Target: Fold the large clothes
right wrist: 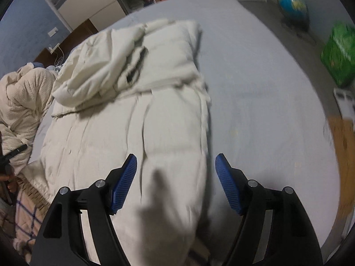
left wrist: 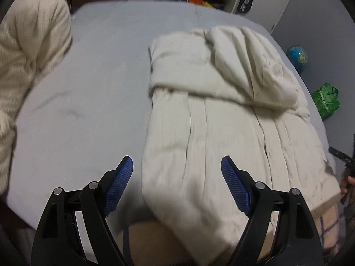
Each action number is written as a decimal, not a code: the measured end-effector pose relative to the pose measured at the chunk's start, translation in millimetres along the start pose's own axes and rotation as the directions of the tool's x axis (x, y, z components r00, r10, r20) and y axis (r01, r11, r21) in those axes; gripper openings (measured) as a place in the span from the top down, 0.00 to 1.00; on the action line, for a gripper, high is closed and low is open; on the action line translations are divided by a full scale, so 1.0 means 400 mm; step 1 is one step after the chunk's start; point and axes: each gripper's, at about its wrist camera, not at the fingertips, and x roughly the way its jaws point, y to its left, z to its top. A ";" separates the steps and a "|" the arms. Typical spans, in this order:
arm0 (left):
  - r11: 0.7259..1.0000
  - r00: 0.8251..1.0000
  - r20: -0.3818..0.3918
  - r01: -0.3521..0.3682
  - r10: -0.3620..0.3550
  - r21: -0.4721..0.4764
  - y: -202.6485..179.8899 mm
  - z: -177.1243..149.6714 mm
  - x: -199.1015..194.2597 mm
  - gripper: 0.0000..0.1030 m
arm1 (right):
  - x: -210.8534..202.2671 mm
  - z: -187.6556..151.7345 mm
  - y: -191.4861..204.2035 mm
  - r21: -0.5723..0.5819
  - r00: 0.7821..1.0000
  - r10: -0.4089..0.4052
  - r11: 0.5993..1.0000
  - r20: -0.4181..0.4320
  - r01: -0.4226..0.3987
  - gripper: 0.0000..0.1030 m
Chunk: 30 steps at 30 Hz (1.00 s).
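Grey bed (left wrist: 93, 102) stretching beyond my jaws, cream coat (left wrist: 221, 119) lying folded on it.
My left gripper (left wrist: 176, 182) and right gripper (right wrist: 176, 180) are hanging wide apart, gripping nothing, coat below them.

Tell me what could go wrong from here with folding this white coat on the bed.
1. The near end of the white coat hangs over the edge of the bed, so a tug could drag it off.
2. The folded sleeve lies loose on top and may slip open.
3. Both the left gripper and the right gripper have open jaws holding nothing; a shallow pinch might catch only the top layer.
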 end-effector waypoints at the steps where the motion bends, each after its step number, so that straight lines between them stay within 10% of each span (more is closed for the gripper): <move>1: 1.000 1.000 -0.018 0.016 -0.016 -0.015 0.006 -0.006 0.001 0.24 | -0.001 -0.012 -0.009 0.019 1.000 0.022 1.000 -0.015 -0.022 0.32; 16: 0.970 0.945 -0.272 0.124 -0.180 -0.210 0.057 -0.051 0.098 0.53 | 0.009 -0.105 -0.068 0.195 0.957 0.251 0.955 -0.144 -0.221 0.33; 21: 0.961 0.927 -0.294 0.174 -0.233 -0.213 0.055 -0.051 0.099 0.71 | 0.010 -0.108 -0.042 0.168 0.941 0.311 0.943 -0.133 -0.288 0.63; 30: 0.966 0.922 -0.320 0.156 -0.218 -0.208 0.056 -0.057 0.092 0.64 | -0.001 -0.112 -0.038 0.135 0.931 0.328 0.942 -0.161 -0.308 0.65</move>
